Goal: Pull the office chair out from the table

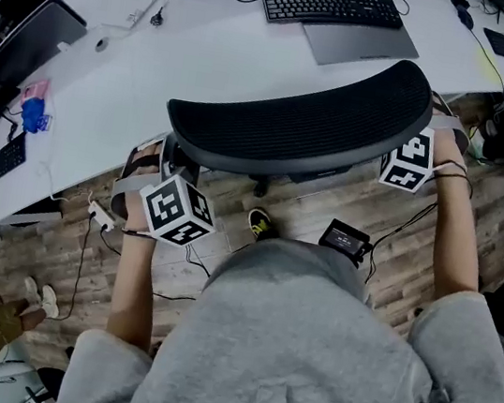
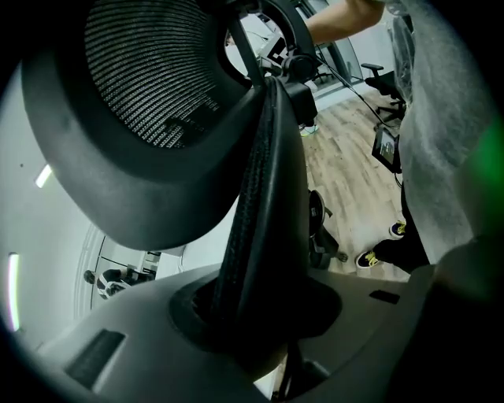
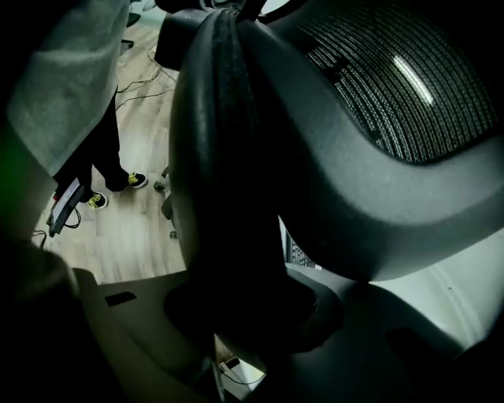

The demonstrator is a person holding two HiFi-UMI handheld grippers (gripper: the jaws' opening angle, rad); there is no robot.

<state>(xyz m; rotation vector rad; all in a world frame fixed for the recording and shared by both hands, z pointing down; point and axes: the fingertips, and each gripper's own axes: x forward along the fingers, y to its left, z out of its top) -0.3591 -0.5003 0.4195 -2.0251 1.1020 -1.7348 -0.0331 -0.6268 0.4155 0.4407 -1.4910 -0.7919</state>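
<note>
Our left gripper (image 2: 260,315) has its jaws clamped on the left edge of the office chair (image 1: 312,120), and the dark rim of the mesh backrest (image 2: 157,118) runs straight up between them. Our right gripper (image 3: 244,311) is closed the same way on the backrest's right edge. The chair stands tucked against the white table (image 1: 208,61), its backrest just beside the table's edge, near a black keyboard (image 1: 332,7). Wooden floor (image 1: 315,220) shows beneath.
</note>
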